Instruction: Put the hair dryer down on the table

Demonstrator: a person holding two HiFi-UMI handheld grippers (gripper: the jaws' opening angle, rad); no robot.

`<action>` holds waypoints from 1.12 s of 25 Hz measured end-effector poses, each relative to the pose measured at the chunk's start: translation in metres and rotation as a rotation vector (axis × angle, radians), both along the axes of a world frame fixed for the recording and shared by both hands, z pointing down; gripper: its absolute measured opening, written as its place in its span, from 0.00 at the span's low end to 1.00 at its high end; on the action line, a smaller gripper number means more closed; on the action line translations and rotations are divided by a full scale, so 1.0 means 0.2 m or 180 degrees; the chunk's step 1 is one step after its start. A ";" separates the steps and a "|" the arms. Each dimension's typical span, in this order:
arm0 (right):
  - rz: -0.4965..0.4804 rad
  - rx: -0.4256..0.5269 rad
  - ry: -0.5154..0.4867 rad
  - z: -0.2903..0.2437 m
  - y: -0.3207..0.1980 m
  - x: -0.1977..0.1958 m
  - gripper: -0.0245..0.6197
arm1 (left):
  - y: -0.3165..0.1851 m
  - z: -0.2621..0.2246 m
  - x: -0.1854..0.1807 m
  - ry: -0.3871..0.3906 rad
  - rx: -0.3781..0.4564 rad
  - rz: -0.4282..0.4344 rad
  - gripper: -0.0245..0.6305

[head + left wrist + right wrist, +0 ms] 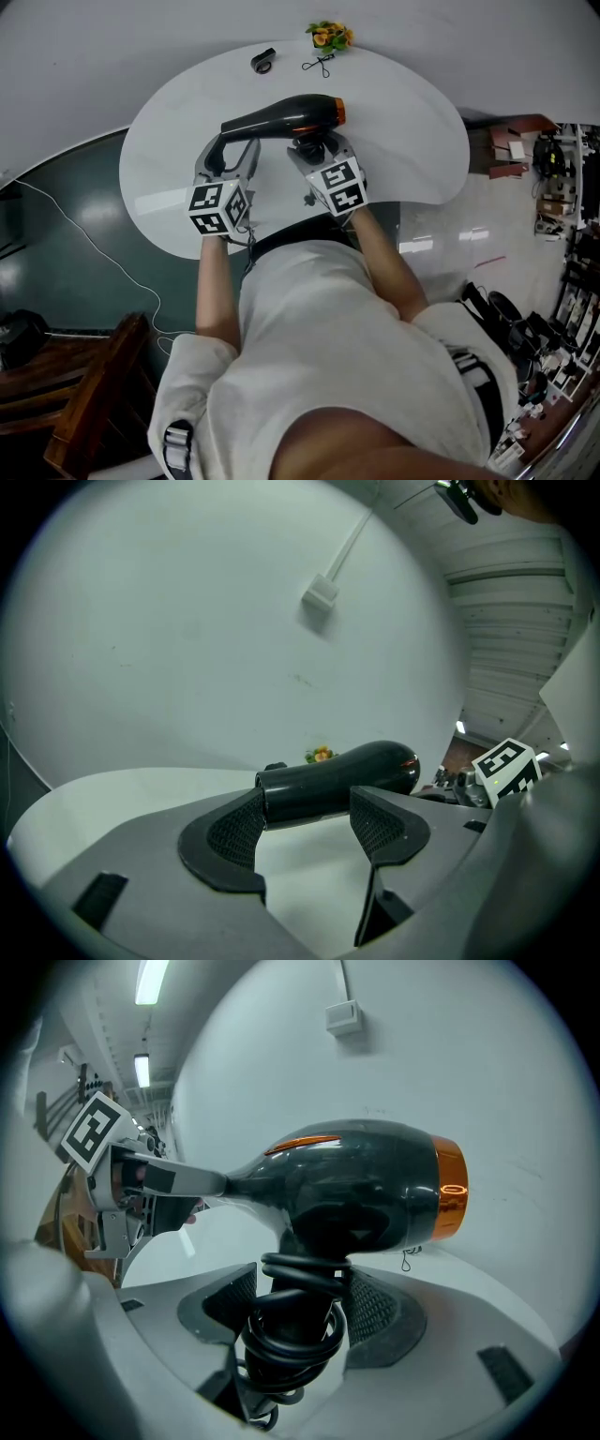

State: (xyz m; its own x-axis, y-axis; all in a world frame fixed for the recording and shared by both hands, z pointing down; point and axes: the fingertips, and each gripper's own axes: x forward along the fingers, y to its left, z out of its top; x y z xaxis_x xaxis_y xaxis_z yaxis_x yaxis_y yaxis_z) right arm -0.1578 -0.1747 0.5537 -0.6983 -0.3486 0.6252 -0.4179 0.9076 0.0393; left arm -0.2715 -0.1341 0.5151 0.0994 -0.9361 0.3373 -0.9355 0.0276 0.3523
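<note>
Our left tongs (307, 810) pinch the hair dryer (342, 772) by its black nozzle. Our right tongs (298, 1302) clamp its handle, wound with cord (289, 1337), at 6 o'clock below the barrel.

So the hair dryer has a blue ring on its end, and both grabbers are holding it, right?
The ring on the hair dryer is orange, not blue; the right gripper view shows it. The left gripper and right gripper both hold it.
</note>
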 end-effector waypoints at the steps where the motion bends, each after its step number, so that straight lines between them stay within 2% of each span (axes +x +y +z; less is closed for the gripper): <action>1: -0.0004 -0.0016 0.0006 0.01 -0.01 0.00 0.47 | -0.02 0.01 0.00 0.0009 -0.0011 -0.0004 0.50; 12: 0.0037 -0.0089 0.0203 0.10 -0.23 0.04 0.47 | -0.25 0.11 0.02 0.0179 -0.0114 0.0053 0.50; 28: 0.0066 -0.0386 0.0432 0.25 -0.41 -0.02 0.47 | -0.45 0.31 -0.05 0.0459 -0.0303 0.0046 0.50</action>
